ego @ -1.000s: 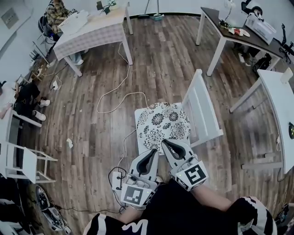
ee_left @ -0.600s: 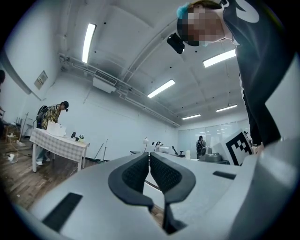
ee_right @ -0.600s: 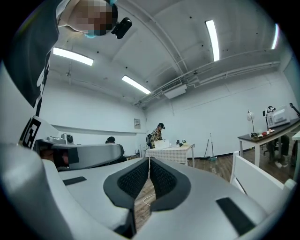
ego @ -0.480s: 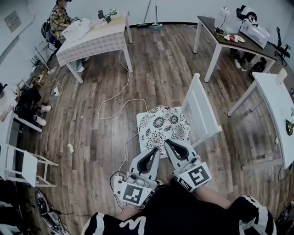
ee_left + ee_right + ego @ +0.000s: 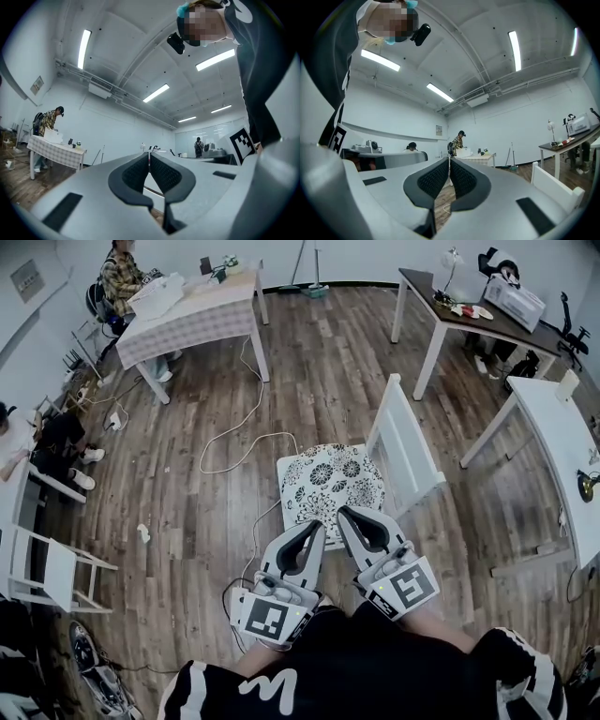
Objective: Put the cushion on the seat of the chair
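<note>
I see the squarish white cushion with a black flower print point(image 5: 330, 486) lying flat on the seat of the white wooden chair point(image 5: 405, 448), in the middle of the head view. Its corners are rounded. The pattern is large round blooms, dark on a pale ground, packed closely over the whole top face. It covers nearly all of the seat; only a thin white strip of seat shows along its left and near edges. The chair's slatted backrest stands just beside the cushion's right edge as the head view shows it.

My left gripper point(image 5: 312, 529) and right gripper point(image 5: 349, 515) sit side by side in front of me, both aimed toward the chair. In the head view their tips overlap the cushion's near edge, but I cannot tell from there whether they touch it.

The left gripper view shows that tool point(image 5: 149, 157) with its dark ribbed pads pressed together and nothing caught between them. The right gripper view shows the same for the other tool point(image 5: 449, 161): pads tight against each other, gripping nothing. Both cameras look out across the room rather than down at the seat.

Around the chair is a brown wooden plank floor point(image 5: 328, 362), with a white cable point(image 5: 246, 442) looping across it.
</note>
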A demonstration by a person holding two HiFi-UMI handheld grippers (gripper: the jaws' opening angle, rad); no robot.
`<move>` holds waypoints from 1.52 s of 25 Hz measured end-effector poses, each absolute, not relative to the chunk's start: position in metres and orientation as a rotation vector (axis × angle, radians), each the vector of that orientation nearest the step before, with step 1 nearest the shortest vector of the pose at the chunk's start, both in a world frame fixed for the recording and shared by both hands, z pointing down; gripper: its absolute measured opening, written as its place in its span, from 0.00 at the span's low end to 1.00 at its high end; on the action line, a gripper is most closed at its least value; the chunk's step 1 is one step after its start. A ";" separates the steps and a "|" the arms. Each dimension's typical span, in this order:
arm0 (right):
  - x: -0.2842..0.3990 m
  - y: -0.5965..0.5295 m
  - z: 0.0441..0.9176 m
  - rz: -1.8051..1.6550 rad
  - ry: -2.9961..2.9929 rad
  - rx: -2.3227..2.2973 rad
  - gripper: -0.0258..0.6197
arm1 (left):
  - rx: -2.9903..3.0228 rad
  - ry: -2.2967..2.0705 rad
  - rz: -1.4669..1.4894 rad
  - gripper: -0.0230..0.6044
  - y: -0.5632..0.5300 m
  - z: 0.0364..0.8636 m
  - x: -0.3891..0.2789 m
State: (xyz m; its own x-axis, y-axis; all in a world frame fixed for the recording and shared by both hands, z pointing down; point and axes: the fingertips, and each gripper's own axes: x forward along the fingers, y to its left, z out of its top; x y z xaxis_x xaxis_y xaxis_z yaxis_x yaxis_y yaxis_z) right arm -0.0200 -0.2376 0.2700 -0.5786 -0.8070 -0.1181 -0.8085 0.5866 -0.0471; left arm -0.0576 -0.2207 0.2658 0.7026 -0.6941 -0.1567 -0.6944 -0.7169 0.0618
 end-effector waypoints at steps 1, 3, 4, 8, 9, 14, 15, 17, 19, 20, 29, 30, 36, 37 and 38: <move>-0.018 -0.232 0.267 0.027 2.685 -1.366 0.08 | -2.887 1.183 0.275 0.06 -0.217 0.262 -0.056; -0.015 -0.221 0.264 0.037 2.692 -1.349 0.08 | -2.873 1.192 0.280 0.06 -0.207 0.258 -0.052; -0.013 -0.216 0.264 0.038 2.699 -1.341 0.08 | -2.871 1.199 0.275 0.06 -0.201 0.258 -0.050; -0.004 -0.188 0.264 0.050 2.718 -1.320 0.08 | -2.873 1.223 0.269 0.06 -0.173 0.261 -0.037; 0.000 -0.181 0.264 0.052 2.717 -1.317 0.08 | -2.870 1.227 0.275 0.06 -0.166 0.262 -0.034; 0.025 -0.144 0.267 0.040 2.716 -1.314 0.08 | -2.868 1.254 0.279 0.06 -0.128 0.264 -0.012; 0.029 -0.135 0.268 0.041 2.716 -1.310 0.08 | -2.862 1.252 0.275 0.06 -0.119 0.263 -0.008; 0.038 -0.117 0.269 0.038 2.712 -1.304 0.08 | -2.852 1.252 0.283 0.06 -0.100 0.262 0.001; 0.049 -0.098 0.271 0.038 2.719 -1.302 0.08 | -2.853 1.260 0.298 0.06 -0.080 0.262 0.010; 0.055 -0.089 0.271 0.042 2.721 -1.302 0.08 | -2.851 1.272 0.293 0.06 -0.070 0.264 0.014; 0.085 -0.021 0.269 0.040 2.738 -1.251 0.08 | -2.815 1.334 0.270 0.06 -0.003 0.270 0.041; 0.086 -0.017 0.268 0.038 2.738 -1.241 0.08 | -2.812 1.340 0.262 0.06 0.001 0.270 0.042; 0.085 -0.002 0.260 0.035 2.732 -1.209 0.08 | -2.802 1.339 0.258 0.06 0.020 0.261 0.045; 0.085 0.000 0.259 0.038 2.731 -1.209 0.08 | -2.799 1.333 0.265 0.06 0.022 0.260 0.046; 0.085 0.002 0.259 0.040 2.728 -1.210 0.08 | -2.794 1.326 0.273 0.06 0.024 0.259 0.046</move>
State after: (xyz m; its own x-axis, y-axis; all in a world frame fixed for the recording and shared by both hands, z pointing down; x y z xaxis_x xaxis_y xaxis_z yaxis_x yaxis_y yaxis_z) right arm 0.0851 0.0019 0.2589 -0.6610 -0.7345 -0.1536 -0.7387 0.6729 -0.0388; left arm 0.0459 0.0244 0.2590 0.6198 -0.7652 -0.1742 -0.7717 -0.6346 0.0418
